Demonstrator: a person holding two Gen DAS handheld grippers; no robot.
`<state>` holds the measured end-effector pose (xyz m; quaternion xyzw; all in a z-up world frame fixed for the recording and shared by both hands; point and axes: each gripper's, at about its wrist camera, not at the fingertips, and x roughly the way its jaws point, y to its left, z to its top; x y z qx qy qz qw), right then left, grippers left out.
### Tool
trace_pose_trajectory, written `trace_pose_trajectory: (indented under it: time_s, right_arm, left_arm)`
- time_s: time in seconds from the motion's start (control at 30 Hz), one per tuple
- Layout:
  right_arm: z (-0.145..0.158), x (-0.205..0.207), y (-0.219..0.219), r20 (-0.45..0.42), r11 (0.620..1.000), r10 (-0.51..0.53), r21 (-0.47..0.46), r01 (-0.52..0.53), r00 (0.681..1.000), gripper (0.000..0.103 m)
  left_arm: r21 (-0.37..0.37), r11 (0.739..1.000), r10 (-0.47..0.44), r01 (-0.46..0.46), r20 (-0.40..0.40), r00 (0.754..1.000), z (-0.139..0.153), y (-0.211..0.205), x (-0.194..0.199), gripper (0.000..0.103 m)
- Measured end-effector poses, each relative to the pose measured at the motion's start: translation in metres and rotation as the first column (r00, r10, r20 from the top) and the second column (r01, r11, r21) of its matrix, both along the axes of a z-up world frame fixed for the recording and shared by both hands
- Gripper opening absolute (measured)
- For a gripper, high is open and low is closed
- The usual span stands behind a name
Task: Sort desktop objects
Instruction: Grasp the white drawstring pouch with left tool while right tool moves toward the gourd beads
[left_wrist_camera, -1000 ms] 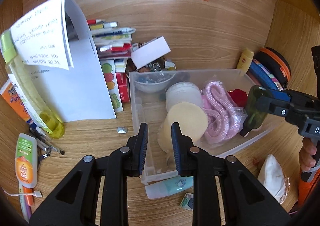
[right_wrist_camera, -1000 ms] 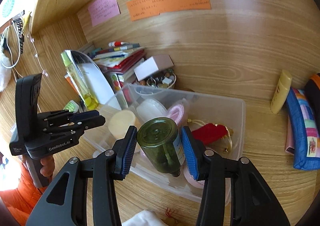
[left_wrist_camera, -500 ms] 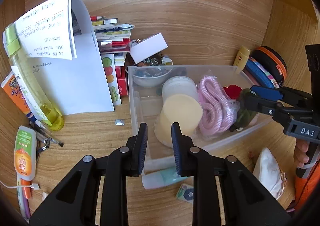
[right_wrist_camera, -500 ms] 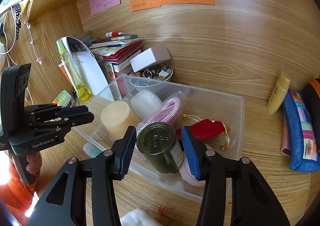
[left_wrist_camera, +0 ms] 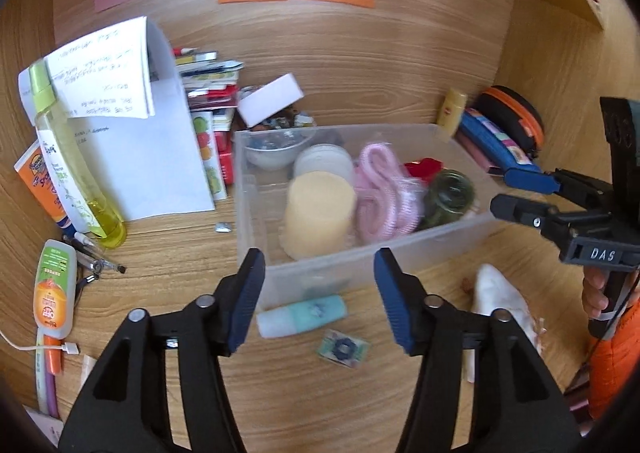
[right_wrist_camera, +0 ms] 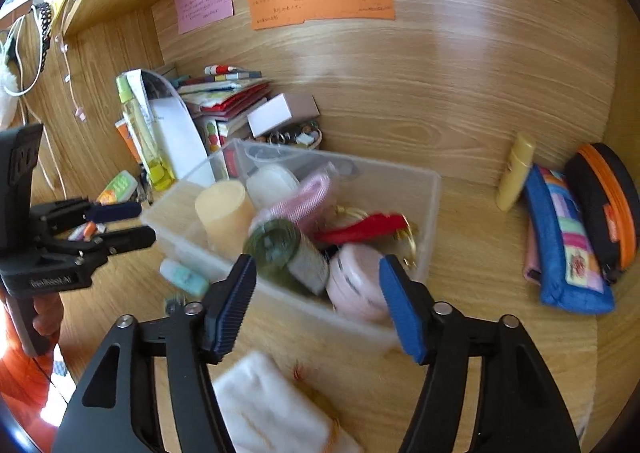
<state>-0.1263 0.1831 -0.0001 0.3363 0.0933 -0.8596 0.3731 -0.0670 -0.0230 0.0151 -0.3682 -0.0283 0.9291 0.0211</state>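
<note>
- Wooden desk nook [left_wrist_camera: 360, 65], notes on its back wall
- Right gripper [right_wrist_camera: 318, 305] wide, empty; green jar [right_wrist_camera: 286, 249] lies just ahead of it inside the clear bin [right_wrist_camera: 432, 189], beside a pink case [right_wrist_camera: 354, 285]
- Left gripper [left_wrist_camera: 320, 297] wide, empty; teal tube [left_wrist_camera: 302, 315] on the desk just ahead, between its fingers
- Likely next: drop straight over the tube, close across its middle, clear of the bin wall
- Only the right view shows the pink case; only the left shows the small packet [left_wrist_camera: 343, 347] near the tube
</note>
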Motion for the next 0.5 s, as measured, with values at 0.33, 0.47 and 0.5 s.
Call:
trace_pose_trajectory:
  time_s: [0.33,0.47,0.5]
  right_arm:
    - [-0.028,0.021,0.055,0.044,0.998,-0.051,0.042,0.049,0.998,0.066]
    - [-0.049,0.025,0.066,0.128,0.999,-0.029,0.043,0.024,0.991,0.066]
    - [-0.054,0.027,0.067,0.141,0.999,-0.022,0.052,0.015,0.99,0.066]
  left_arm:
    - [0.017,0.986,-0.169,0.168,0.075,0.983,-0.017,0.064,0.001,0.062]
    - [0.006,0.978,-0.206,0.207,0.124,0.971,-0.031,0.088,-0.002,0.062]
    - [0.009,0.977,-0.211,0.212,0.135,0.968,-0.034,0.092,-0.003,0.062]
